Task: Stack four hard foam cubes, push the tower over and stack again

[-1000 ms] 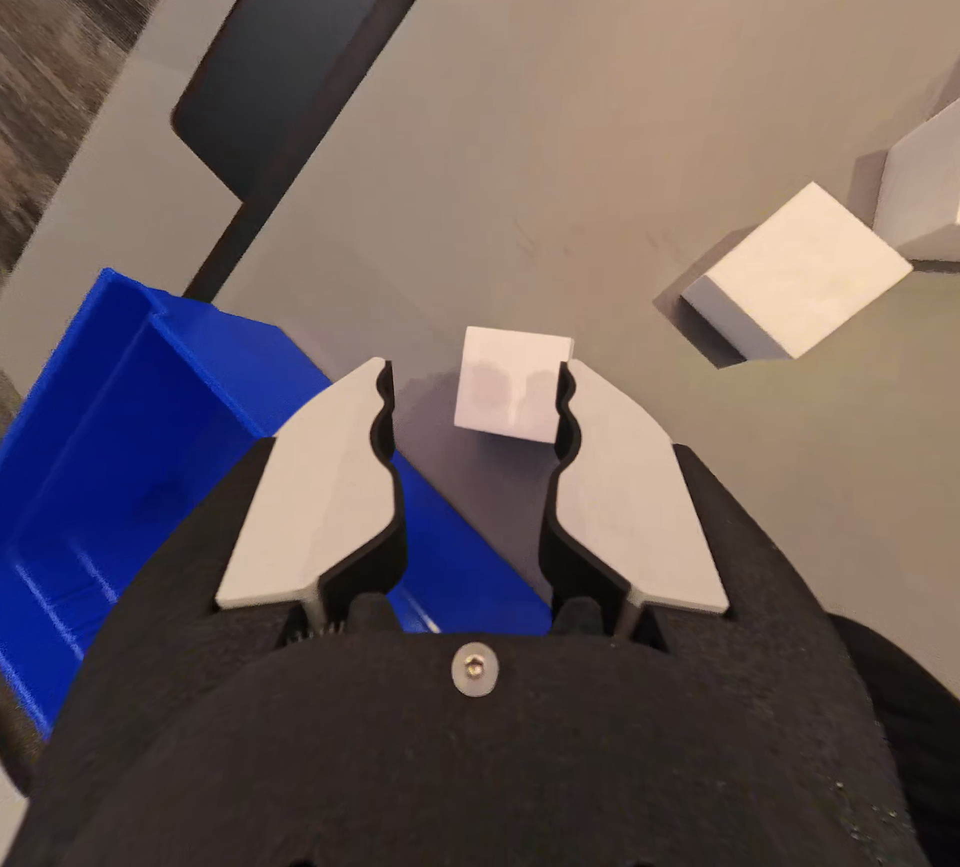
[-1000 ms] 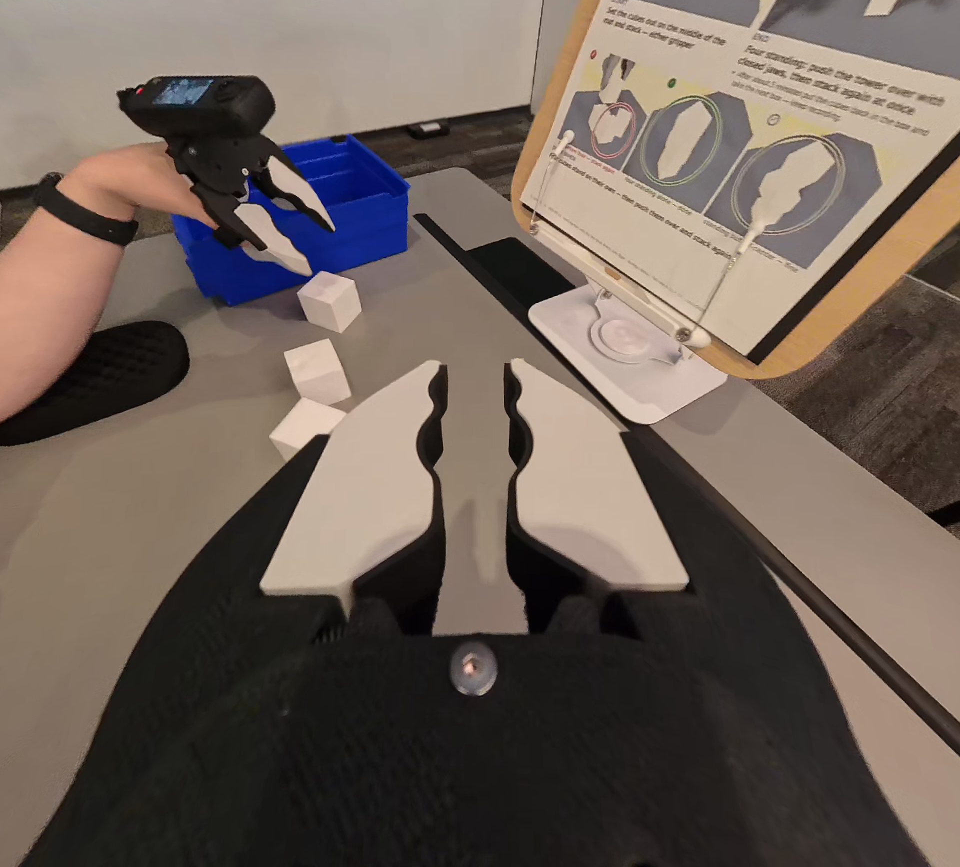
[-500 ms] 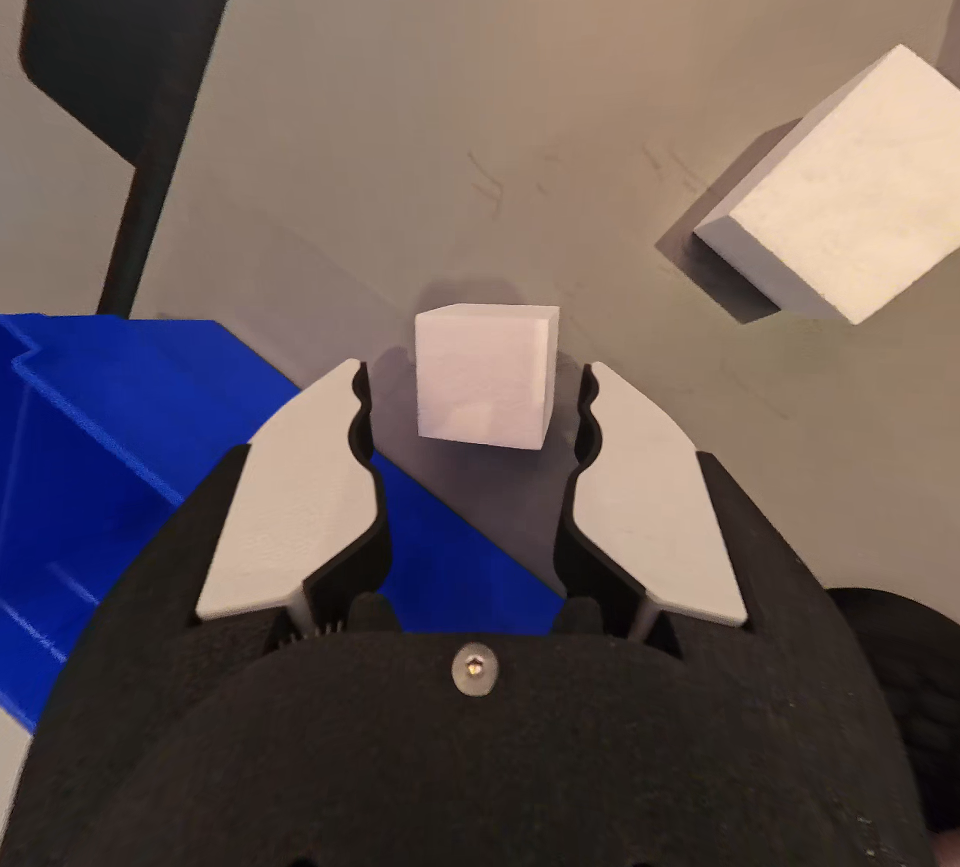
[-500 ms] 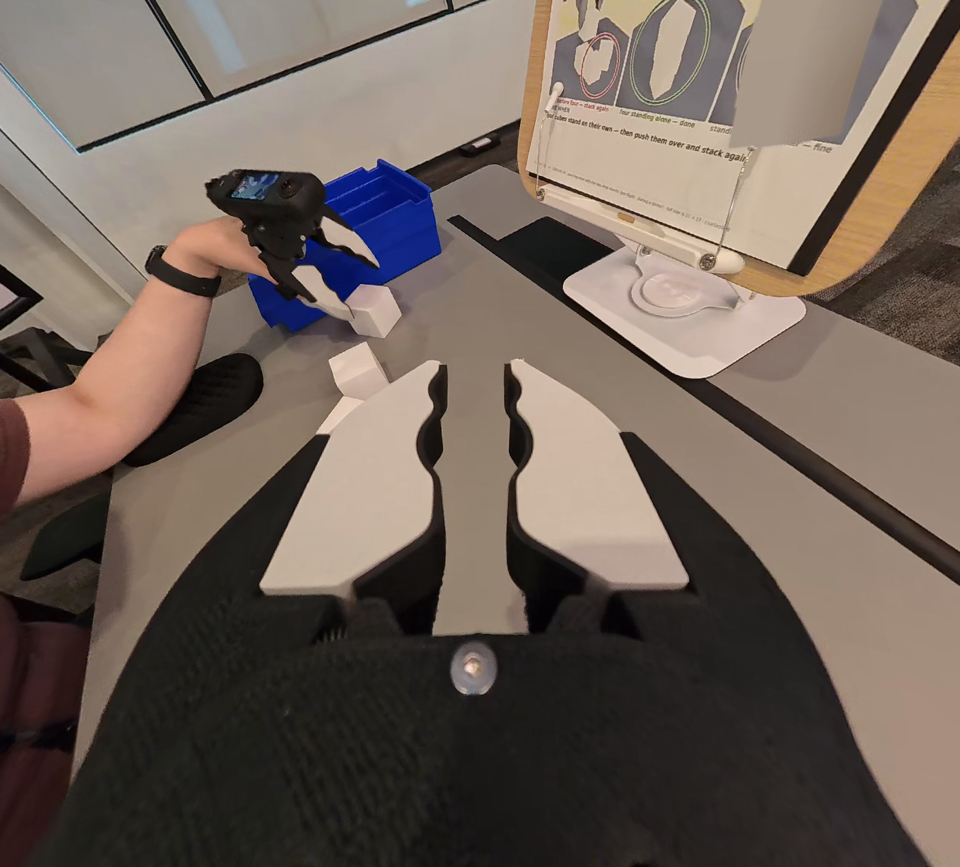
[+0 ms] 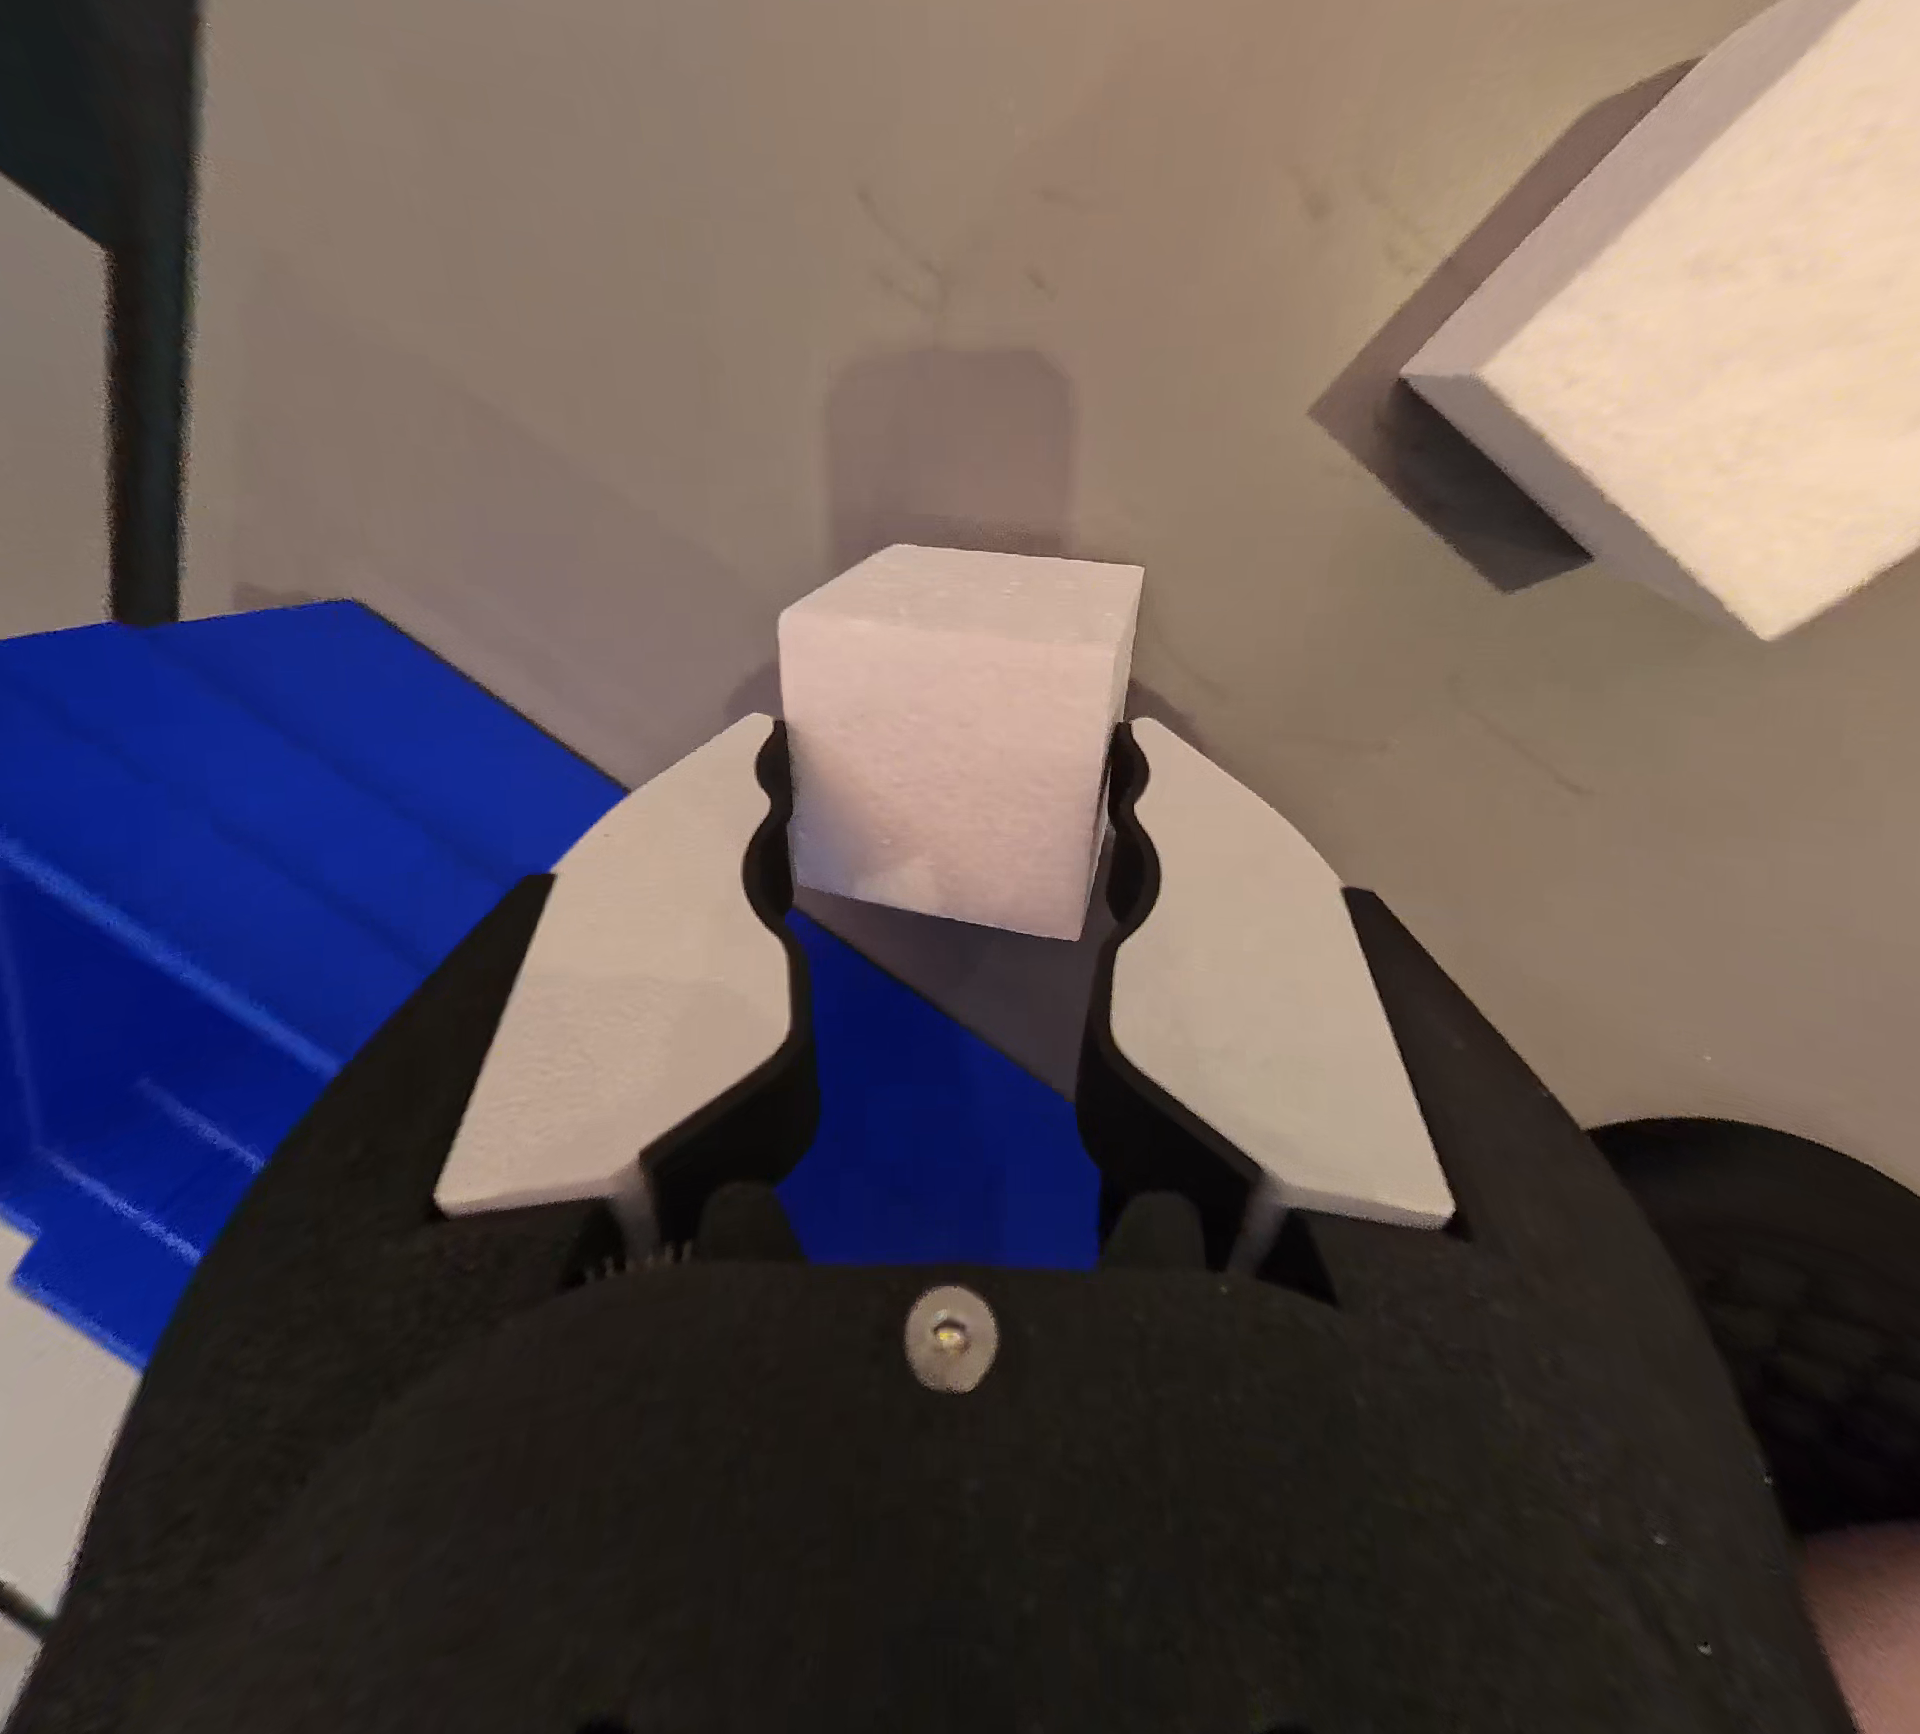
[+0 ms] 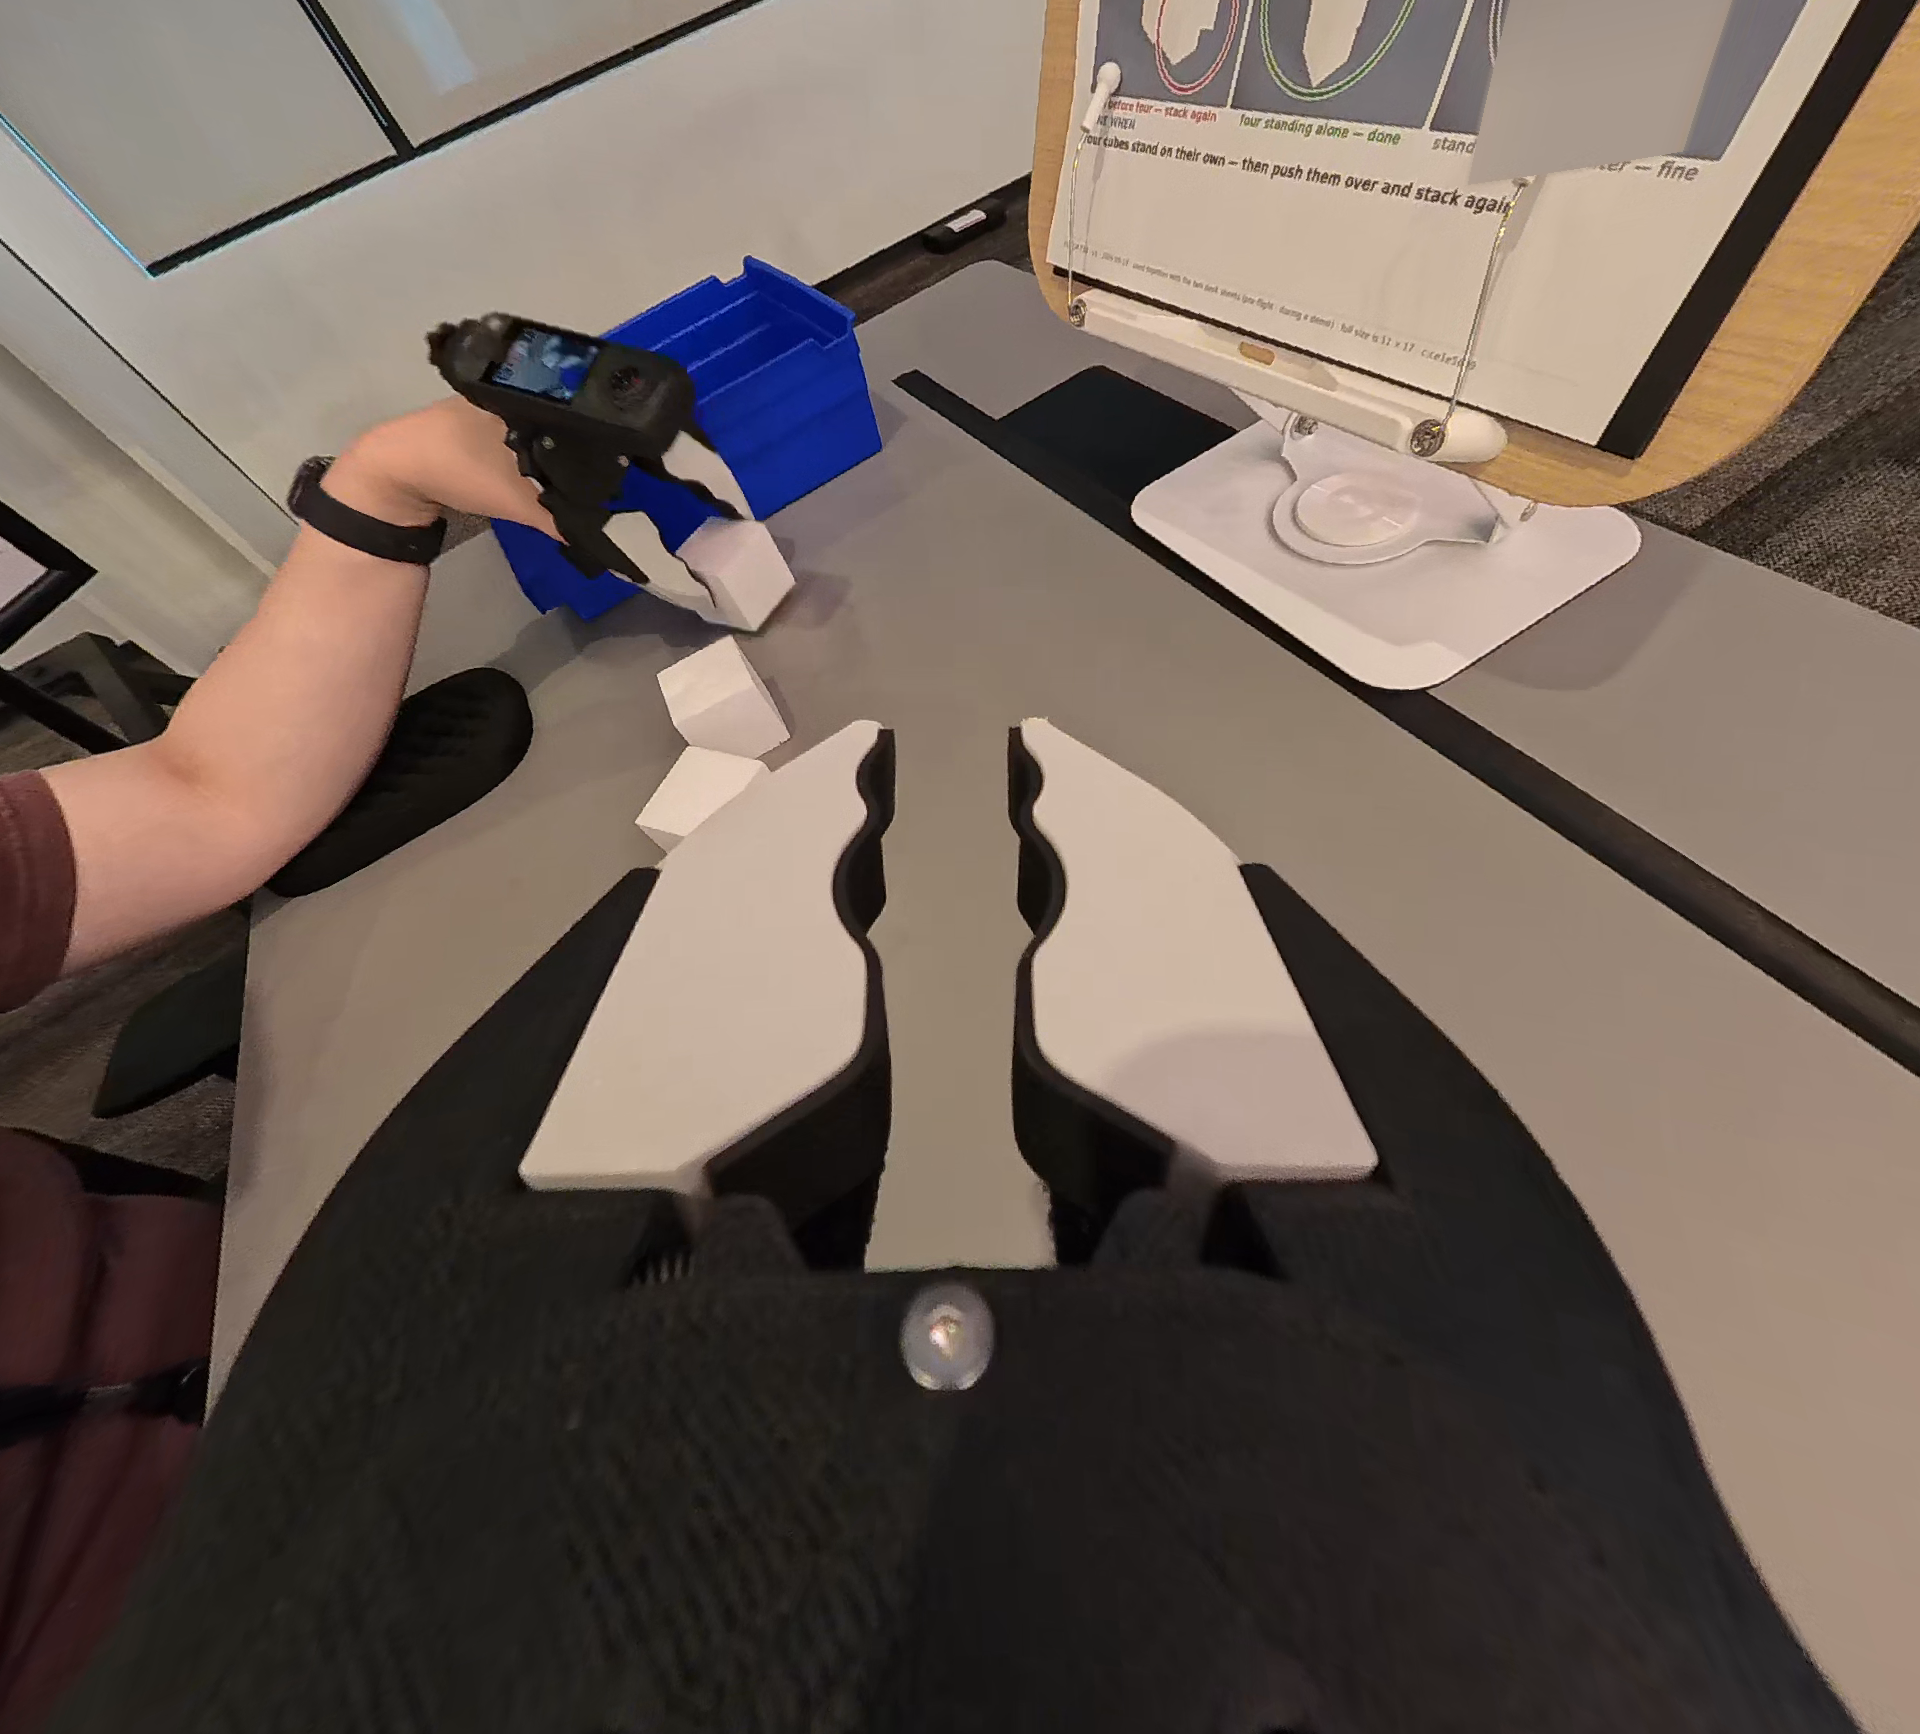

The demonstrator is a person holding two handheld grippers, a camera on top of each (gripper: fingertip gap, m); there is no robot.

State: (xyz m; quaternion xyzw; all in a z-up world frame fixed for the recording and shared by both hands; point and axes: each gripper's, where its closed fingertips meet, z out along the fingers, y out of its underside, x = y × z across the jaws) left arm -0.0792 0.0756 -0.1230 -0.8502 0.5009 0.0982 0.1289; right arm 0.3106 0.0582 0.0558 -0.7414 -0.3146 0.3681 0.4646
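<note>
My left gripper (image 5: 948, 754) is shut on a white foam cube (image 5: 956, 666), with both pads pressed on its sides. It sits low over the grey table (image 5: 623, 230), just in front of the blue bin (image 5: 208, 853). The right wrist view shows the same grasp, with the cube (image 6: 750, 572) at the left gripper's (image 6: 698, 564) tips. A second white cube (image 5: 1704, 354) lies to the right. In the right wrist view two loose cubes (image 6: 722, 697) (image 6: 691, 791) lie on the table. My right gripper (image 6: 951, 749) is open and empty above the table's middle.
The blue bin (image 6: 769, 396) stands at the far left of the table. A white stand (image 6: 1382, 562) with an instruction board is at the back right. A black wrist rest (image 6: 416, 770) lies at the left edge under a person's forearm (image 6: 260, 749). About 45 cm separates my left fingertips from my right.
My left gripper opened wider, came down around the cube and closed on its sides. My right gripper kept the same opening while its view tilted and shifted.
</note>
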